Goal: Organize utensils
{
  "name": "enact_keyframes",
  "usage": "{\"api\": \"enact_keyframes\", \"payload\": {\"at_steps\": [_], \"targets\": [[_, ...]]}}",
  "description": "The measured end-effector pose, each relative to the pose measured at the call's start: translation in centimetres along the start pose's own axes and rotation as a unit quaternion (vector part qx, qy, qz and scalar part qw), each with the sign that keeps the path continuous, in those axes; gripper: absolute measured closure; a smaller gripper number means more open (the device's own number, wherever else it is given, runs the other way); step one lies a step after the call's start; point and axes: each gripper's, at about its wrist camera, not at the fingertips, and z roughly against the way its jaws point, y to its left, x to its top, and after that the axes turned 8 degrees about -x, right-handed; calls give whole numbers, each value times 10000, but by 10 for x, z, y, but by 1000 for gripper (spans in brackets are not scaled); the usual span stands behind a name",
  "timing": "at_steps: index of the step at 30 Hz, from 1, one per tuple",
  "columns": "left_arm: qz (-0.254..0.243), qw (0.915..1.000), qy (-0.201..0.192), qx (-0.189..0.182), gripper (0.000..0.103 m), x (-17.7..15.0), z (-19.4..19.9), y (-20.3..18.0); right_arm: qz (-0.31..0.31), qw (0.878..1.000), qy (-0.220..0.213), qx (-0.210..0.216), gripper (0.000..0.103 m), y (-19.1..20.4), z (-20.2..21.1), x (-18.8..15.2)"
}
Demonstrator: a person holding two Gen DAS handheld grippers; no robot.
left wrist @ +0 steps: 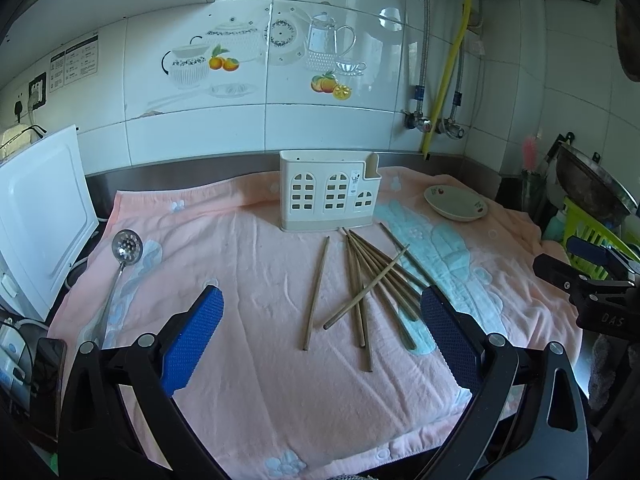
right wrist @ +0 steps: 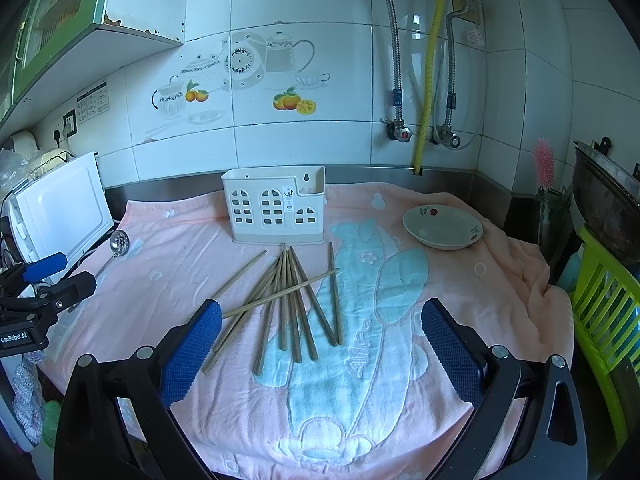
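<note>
Left wrist view: left gripper (left wrist: pixel 322 312) spread wide, empty, above pink towel (left wrist: pixel 248 380); chopsticks (left wrist: pixel 360 280) scattered before cream holder (left wrist: pixel 329 190); slotted ladle (left wrist: pixel 120 264) left; right gripper (right wrist: pixel 322 332) likewise wide, empty.

Black plastic left gripper (left wrist: pixel 322 334) and right gripper (right wrist: pixel 322 340), each fitted with blue textured pads (right wrist: pixel 192 350); silver screws are seen behind them.

The left gripper (left wrist: pixel 320 312) hovers above the towel (left wrist: pixel 260 380), its blue-padded fingers (left wrist: pixel 192 344) spread wide with nothing between them. The right gripper (right wrist: pixel 320 324) hangs over the same towel, to the left one's right, its fingers (right wrist: pixel 452 352) likewise parted wide and holding nothing. Both point toward the towel's far edge.
</note>
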Motion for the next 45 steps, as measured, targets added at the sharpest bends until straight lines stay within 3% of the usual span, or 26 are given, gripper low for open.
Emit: {"api": "enact_keyframes", "payload": {"at_steps": [45], "targets": [[-76,9998,-144,122,6,0,-3,-1,-9,10000,-3,62,6,2,-5,1]]}}
